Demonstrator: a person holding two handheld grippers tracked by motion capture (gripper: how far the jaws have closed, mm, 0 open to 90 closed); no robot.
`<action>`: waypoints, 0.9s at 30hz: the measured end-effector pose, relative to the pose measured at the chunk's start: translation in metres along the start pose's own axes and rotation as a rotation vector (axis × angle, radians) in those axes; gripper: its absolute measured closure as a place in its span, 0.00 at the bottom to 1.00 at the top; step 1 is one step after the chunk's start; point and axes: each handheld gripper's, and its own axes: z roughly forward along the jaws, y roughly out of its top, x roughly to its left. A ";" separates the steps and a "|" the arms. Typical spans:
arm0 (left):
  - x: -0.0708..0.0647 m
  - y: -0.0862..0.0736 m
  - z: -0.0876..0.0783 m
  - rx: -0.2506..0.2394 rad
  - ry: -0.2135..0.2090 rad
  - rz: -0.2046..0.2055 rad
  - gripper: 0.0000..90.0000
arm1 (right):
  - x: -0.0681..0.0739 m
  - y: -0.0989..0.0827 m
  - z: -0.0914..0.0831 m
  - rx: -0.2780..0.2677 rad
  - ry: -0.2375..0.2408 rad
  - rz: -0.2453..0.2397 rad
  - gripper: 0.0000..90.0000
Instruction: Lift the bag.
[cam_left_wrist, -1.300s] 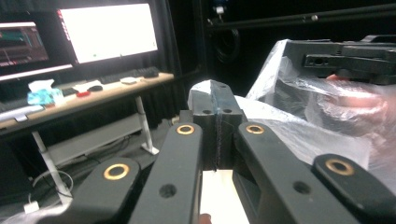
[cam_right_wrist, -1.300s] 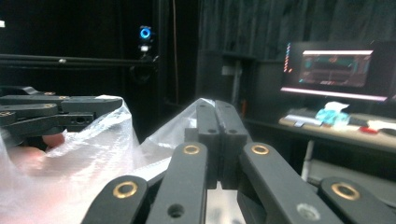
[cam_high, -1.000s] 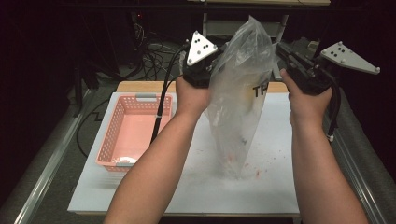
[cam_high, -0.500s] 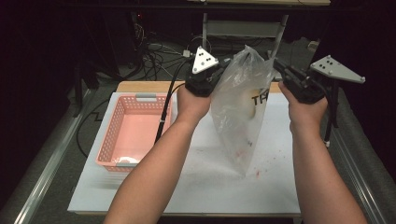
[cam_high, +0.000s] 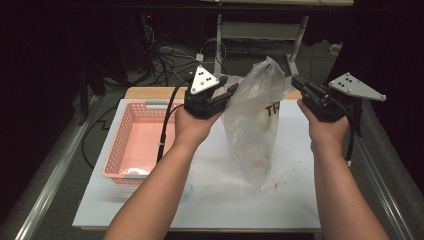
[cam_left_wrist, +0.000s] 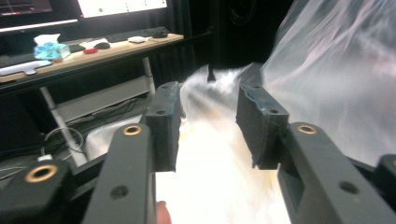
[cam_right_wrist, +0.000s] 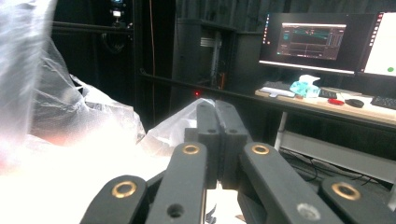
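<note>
Dark room, black walls. White table top (cam_high: 300, 200) on a metal frame. Grey floor with tangled black cables (cam_high: 165, 62) at far left. Far wooden desk (cam_right_wrist: 327, 105) carrying lit monitors (cam_right_wrist: 306, 42), keyboard (cam_right_wrist: 380, 101), blue tissue pack (cam_right_wrist: 304, 86); white-legged stand (cam_high: 260, 30) beyond the table.

Both hands sit lower than a second ago, and the clear plastic bag (cam_high: 255, 125) hangs lower with them, its bottom now resting on the white table (cam_high: 210, 200) where before it dangled higher and stretched taller. The left gripper (cam_high: 225, 95) has just been opening its jaws: in the left gripper view its pads stand apart with bag film loose between them, no longer pinched. The bag's top edge slumps toward the right gripper (cam_high: 295, 82).
</note>
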 end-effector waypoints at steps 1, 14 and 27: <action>-0.001 -0.004 -0.004 0.002 0.003 0.000 0.60 | 0.000 0.000 0.000 -0.001 0.000 0.000 1.00; -0.017 -0.084 -0.049 0.071 -0.032 -0.136 0.40 | 0.002 -0.008 -0.003 0.018 0.003 -0.012 1.00; -0.060 -0.153 -0.042 0.218 -0.206 -0.161 0.12 | 0.013 -0.004 -0.017 -0.007 0.058 -0.020 0.90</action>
